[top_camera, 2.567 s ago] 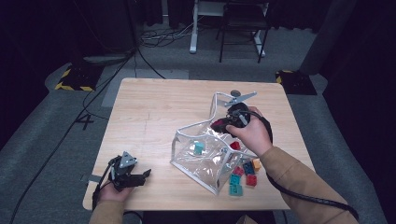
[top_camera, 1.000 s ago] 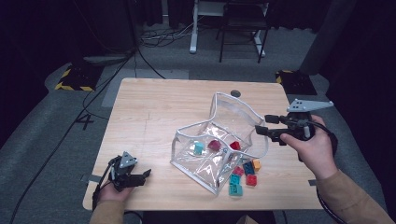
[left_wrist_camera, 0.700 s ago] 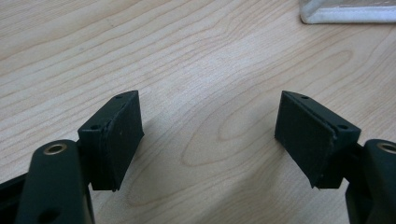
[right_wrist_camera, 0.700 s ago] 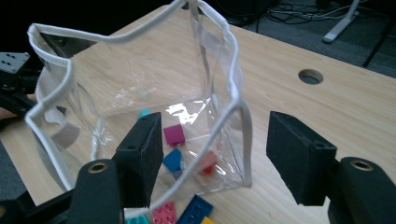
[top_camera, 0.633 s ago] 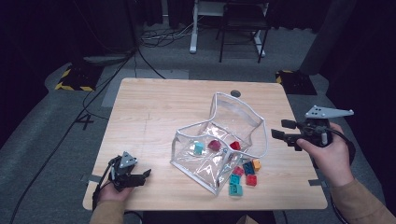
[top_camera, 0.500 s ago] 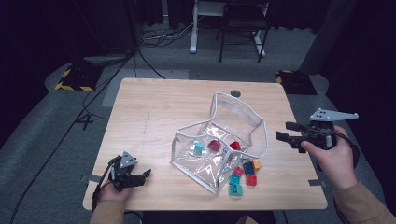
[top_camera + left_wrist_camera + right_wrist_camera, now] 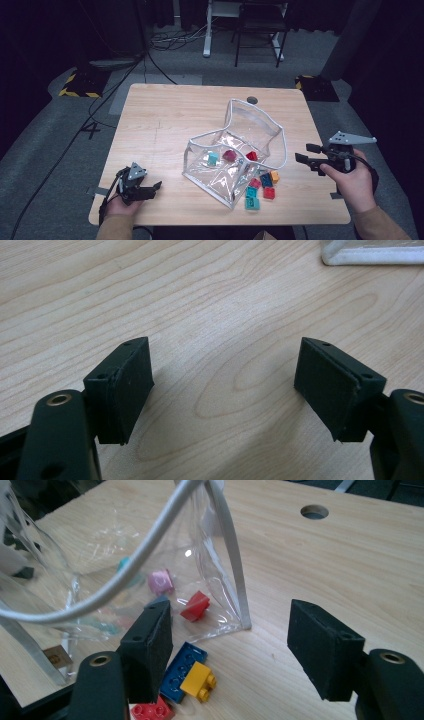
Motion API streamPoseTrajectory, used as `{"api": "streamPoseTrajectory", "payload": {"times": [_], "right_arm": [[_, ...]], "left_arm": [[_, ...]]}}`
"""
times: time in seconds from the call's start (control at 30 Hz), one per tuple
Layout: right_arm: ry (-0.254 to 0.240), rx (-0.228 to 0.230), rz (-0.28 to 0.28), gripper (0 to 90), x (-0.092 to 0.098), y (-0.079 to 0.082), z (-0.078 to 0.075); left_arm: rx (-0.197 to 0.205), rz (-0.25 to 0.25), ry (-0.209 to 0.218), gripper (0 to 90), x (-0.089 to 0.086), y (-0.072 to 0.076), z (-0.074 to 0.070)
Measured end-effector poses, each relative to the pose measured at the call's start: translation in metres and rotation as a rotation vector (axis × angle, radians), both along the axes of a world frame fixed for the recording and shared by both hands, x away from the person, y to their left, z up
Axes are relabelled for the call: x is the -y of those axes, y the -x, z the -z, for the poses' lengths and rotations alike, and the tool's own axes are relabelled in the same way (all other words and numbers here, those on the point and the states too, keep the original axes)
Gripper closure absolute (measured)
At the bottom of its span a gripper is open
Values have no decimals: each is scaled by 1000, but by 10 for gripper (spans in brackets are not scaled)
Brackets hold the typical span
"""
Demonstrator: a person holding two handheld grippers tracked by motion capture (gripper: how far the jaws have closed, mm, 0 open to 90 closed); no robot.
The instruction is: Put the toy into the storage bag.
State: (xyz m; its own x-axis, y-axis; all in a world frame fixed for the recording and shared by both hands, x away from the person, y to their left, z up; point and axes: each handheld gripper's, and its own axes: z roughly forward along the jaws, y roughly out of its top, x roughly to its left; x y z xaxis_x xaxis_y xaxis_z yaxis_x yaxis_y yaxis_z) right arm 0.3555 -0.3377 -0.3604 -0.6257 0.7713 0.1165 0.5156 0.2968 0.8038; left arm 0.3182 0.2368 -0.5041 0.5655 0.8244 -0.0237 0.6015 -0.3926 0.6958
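Two tools are in your hands, and both carry nothing: your right tool [image 7: 306, 156] stands wide apart, its jaws having just been opening with nothing between them, off the counter's [image 7: 175, 115] right edge; your left tool [image 7: 150, 189] rests spread near the front left corner over bare wood. Just ahead of the right tool's pads [image 7: 150, 645] lie the loose bricks: a yellow brick [image 7: 199, 680] touching a blue brick [image 7: 182, 670], and a red brick [image 7: 152, 712] cut off at the bottom. Judging by their look, they are light, hard and slick, so pinch one across its flat sides, not over the studs. Beyond them stands the clear bag [image 7: 235, 155], soft and floppy with a white rim; it will likely shift if nudged. Inside it you can see a red piece [image 7: 195, 605] and a pink piece [image 7: 160, 581]; creases and glare blur the teal one [image 7: 213, 158], and how many lie under the folds is hard to tell.
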Motion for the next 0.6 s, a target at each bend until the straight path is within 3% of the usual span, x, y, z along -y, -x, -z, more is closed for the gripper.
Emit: {"api": "streamPoseTrajectory", "payload": {"times": [0.6], "right_arm": [[43,-41,-52,342,-25,1,64]], "left_arm": [[-3,0,1,237,0,0,0]]}}
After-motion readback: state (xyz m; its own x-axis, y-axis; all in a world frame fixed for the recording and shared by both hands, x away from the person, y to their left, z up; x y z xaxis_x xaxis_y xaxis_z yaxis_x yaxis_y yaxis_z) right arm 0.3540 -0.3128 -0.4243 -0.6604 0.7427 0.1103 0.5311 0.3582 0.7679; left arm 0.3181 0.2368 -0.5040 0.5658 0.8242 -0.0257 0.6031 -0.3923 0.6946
